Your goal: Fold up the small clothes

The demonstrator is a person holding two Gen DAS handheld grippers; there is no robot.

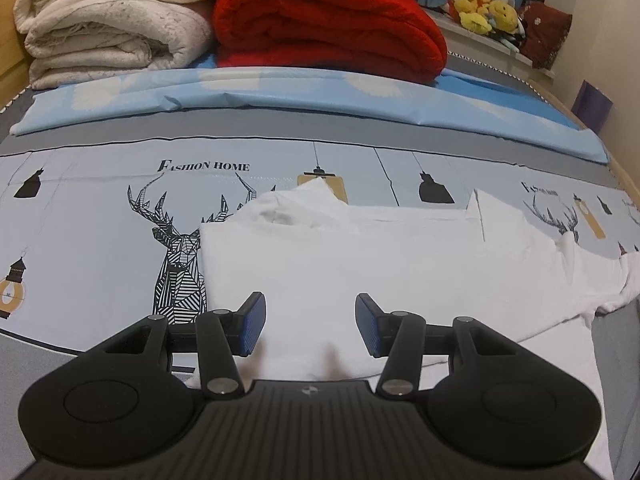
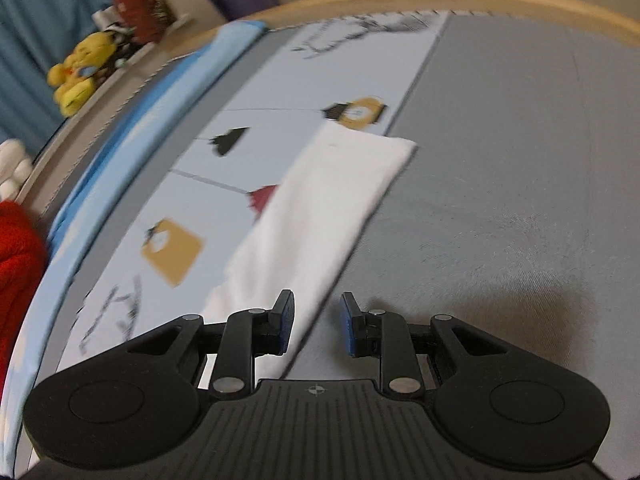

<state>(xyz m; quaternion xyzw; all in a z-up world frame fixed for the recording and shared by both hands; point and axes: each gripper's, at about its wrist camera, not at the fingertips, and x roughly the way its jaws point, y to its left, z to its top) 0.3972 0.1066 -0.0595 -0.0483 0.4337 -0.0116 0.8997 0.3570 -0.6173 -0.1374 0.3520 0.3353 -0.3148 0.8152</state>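
Fingers parted on left gripper (image 1: 311, 326) over white shirt (image 1: 400, 264); right gripper (image 2: 316, 326), parted, straddles sleeve edge (image 2: 336, 276) beside grey sheet (image 2: 500, 160)

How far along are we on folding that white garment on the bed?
Partly folded: the white garment lies on the bed sheet with its left side already a straight edge. In hand: nothing; the left gripper and right gripper are both open above it. Left: the strip stretched out rightward, then the final folds.
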